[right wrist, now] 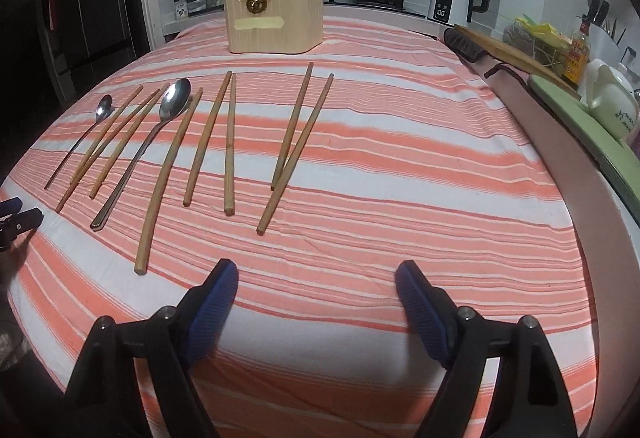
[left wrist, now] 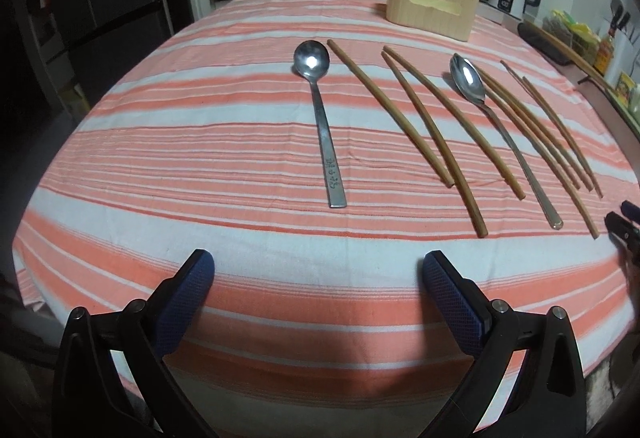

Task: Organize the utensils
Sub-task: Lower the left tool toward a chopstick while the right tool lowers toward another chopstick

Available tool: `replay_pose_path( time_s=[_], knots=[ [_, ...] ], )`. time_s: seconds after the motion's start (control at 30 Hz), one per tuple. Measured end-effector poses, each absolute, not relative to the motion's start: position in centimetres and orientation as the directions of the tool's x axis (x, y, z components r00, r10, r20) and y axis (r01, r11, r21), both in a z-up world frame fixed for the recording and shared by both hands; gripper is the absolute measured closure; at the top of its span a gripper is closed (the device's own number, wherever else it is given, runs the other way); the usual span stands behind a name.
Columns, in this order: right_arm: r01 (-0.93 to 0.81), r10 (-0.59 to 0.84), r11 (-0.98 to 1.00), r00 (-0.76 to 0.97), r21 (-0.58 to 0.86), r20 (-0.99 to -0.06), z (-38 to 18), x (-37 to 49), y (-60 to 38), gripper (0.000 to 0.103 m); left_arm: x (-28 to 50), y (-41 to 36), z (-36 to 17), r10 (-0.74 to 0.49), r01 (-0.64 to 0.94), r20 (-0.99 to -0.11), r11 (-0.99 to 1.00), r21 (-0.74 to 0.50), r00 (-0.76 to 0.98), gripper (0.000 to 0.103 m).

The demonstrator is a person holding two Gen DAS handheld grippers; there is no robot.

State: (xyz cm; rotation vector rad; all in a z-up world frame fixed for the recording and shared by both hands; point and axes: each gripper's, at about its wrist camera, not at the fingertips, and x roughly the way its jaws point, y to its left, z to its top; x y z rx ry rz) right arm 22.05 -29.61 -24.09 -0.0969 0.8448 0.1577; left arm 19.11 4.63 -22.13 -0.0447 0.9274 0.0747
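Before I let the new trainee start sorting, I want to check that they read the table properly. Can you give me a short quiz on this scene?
1. How many metal spoons lie on the striped cloth?
2. True or false: the left tongs are shut on a spoon.
3. Where does the wooden box stand?
A. beyond the spoons, at the far end of the cloth
B. between the two spoons
C. right beside the left tongs

Key: 1. Two. 2. False: they are open and hold nothing. 3. A.
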Motion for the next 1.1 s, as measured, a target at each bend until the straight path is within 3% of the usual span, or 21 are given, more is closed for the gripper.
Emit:
replay_pose_path(
  time_s=[0.33, 0.53, 0.6, 0.8, 0.87, 1.1],
  knots=[
    [-0.188, 0.098, 0.982, 0.611, -0.024, -0.785, -23.7, 23.3, -29.2, 0.021, 20.9, 2.6, -22.0, 0.009, -0.038, -0.812, 0.999, -0.016, 0.584, 0.0],
    [-0.235, 0.12, 0.971, 0.619, -0.037, -0.776, -23.5, 24.6, -27.9, 0.046, 21.1, 2.2, -22.0, 0.003, -0.037, -0.805, 0.999, -0.024, 0.593, 0.001],
    [-0.246, 0.123, 0.968, 0.623, -0.043, -0.772, -23.5, 25.3, -27.5, 0.049, 21.2, 2.1, -22.0, 0.005, -0.036, -0.803, 0.999, -0.021, 0.596, 0.001],
    [-0.236, 0.121, 0.971, 0.641, -0.044, -0.758, -23.6, 25.9, -27.8, 0.067, 21.6, 1.6, -21.7, -0.013, -0.015, -0.794, 1.0, -0.028, 0.608, 0.011],
    [-0.213, 0.107, 0.976, 0.648, -0.044, -0.754, -23.6, 26.0, -28.3, 0.077, 22.1, 1.4, -21.8, -0.015, -0.014, -0.794, 0.999, -0.029, 0.607, 0.012],
    [-0.203, 0.098, 0.978, 0.654, -0.049, -0.75, -23.6, 26.1, -28.5, 0.079, 23.7, 0.6, -21.9, 0.006, -0.021, -0.792, 1.0, -0.009, 0.611, 0.017]
  ],
)
